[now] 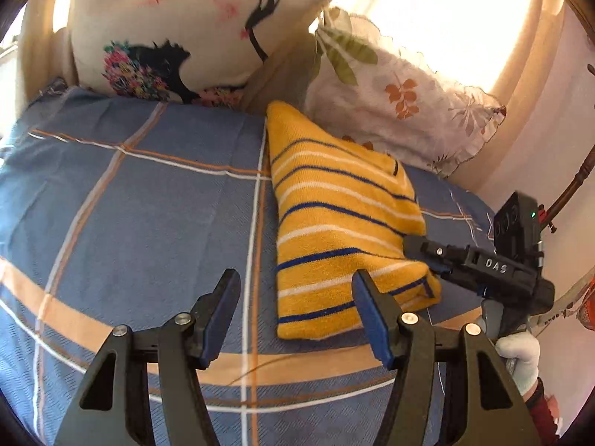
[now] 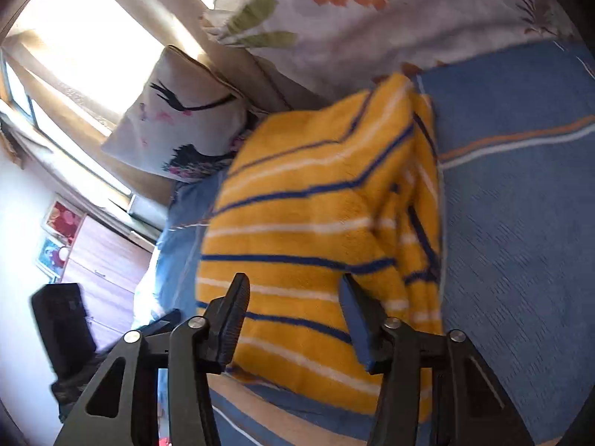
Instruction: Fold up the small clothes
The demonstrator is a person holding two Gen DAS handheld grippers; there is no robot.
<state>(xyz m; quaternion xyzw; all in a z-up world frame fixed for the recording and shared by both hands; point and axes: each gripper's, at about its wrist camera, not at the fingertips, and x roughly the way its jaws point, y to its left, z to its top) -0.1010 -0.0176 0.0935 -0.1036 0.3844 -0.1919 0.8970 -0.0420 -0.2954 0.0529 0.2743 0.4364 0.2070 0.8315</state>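
A small yellow knitted garment with blue and white stripes lies folded on a blue checked bedspread. My left gripper is open and empty, hovering just above the garment's near edge. My right gripper is open over the garment, close above it, holding nothing. In the left wrist view the right gripper comes in from the right, its tips at the garment's right edge.
Two pillows lean at the head of the bed: one with a black bird print and one with leaf print. Bright curtained window behind. A wooden dresser stands beside the bed.
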